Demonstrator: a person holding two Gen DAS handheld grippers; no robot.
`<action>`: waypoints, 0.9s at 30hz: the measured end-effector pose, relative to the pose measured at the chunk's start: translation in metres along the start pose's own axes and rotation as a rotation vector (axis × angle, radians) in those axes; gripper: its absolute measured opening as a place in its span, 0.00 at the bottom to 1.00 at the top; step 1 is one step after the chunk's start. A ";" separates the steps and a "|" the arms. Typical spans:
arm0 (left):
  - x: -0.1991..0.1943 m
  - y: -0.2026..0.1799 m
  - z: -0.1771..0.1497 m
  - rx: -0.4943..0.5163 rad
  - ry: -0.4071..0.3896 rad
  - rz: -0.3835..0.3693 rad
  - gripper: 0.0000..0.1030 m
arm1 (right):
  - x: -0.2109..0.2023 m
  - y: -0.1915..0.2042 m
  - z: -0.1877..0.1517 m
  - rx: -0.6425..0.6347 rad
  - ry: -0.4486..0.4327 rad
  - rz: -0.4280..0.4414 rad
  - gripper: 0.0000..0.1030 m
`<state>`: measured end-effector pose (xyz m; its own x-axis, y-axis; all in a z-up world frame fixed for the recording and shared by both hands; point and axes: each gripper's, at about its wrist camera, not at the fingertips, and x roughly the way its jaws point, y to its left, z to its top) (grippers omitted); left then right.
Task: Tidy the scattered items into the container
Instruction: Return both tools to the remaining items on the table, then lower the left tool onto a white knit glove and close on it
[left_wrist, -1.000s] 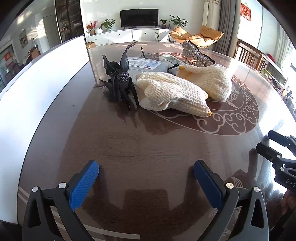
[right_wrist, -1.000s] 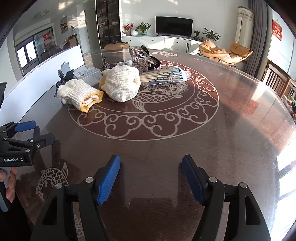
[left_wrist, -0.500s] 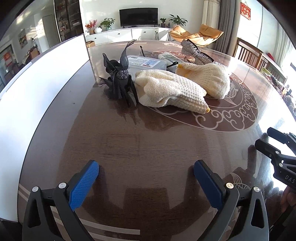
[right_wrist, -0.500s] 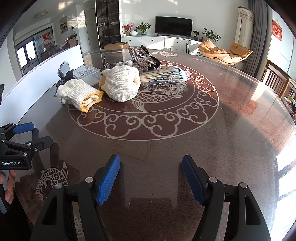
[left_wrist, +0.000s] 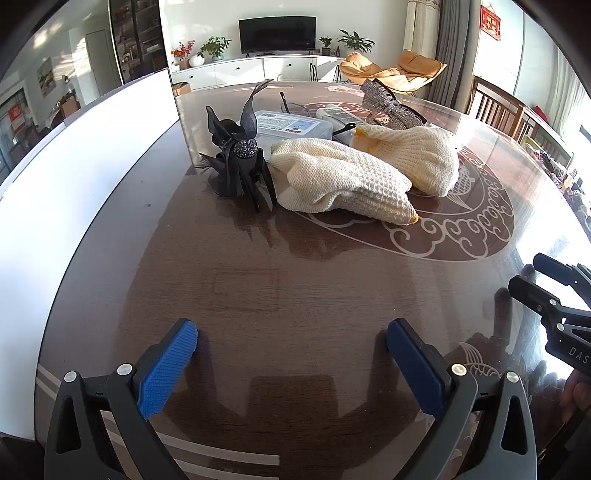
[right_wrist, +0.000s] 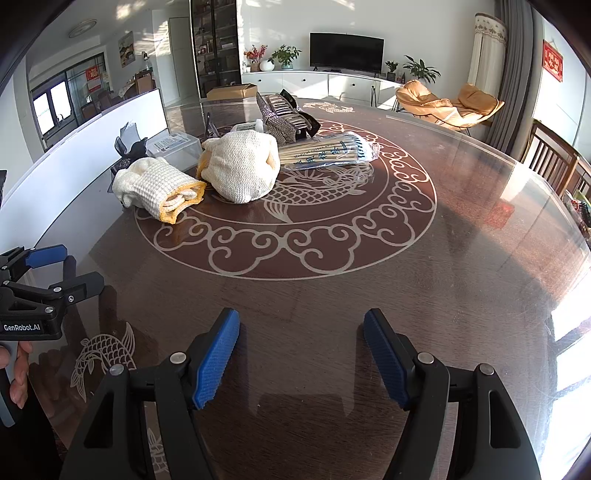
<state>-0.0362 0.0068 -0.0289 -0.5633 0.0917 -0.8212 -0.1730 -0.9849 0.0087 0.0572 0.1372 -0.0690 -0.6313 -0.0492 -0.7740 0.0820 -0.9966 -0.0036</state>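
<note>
On the round brown table lie a black hair clip (left_wrist: 240, 162) with a jewelled centre, two cream knitted gloves (left_wrist: 343, 181) (left_wrist: 417, 155), a clear plastic box (left_wrist: 284, 123) with a label, a sparkly silver clip (left_wrist: 391, 105) and a packet of wooden sticks (right_wrist: 328, 151). The gloves also show in the right wrist view (right_wrist: 159, 188) (right_wrist: 243, 170). My left gripper (left_wrist: 291, 354) is open and empty, low over the near table, well short of the hair clip. My right gripper (right_wrist: 301, 354) is open and empty near the front edge.
A long white panel (left_wrist: 74, 166) runs along the table's left side. Wooden chairs (right_wrist: 554, 158) stand at the right edge. The table (right_wrist: 461, 258) has a white fish and cloud pattern in its middle. The right gripper's body (left_wrist: 557, 306) shows at the left view's right edge.
My left gripper has crept forward toward the hair clip and gloves, which look slightly larger. The right gripper has stayed almost still.
</note>
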 end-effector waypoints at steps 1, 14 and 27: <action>0.000 0.000 0.000 0.000 0.001 0.000 1.00 | 0.000 0.000 0.000 0.000 0.000 0.000 0.69; 0.001 0.037 0.003 0.000 0.068 -0.006 1.00 | 0.028 0.013 0.031 -0.014 0.042 0.015 0.81; -0.002 0.043 0.001 0.005 0.050 -0.010 1.00 | 0.101 0.068 0.122 -0.035 0.069 0.050 0.81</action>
<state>-0.0431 -0.0353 -0.0261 -0.5201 0.0935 -0.8490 -0.1825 -0.9832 0.0035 -0.0950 0.0561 -0.0704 -0.5709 -0.0932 -0.8157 0.1403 -0.9900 0.0149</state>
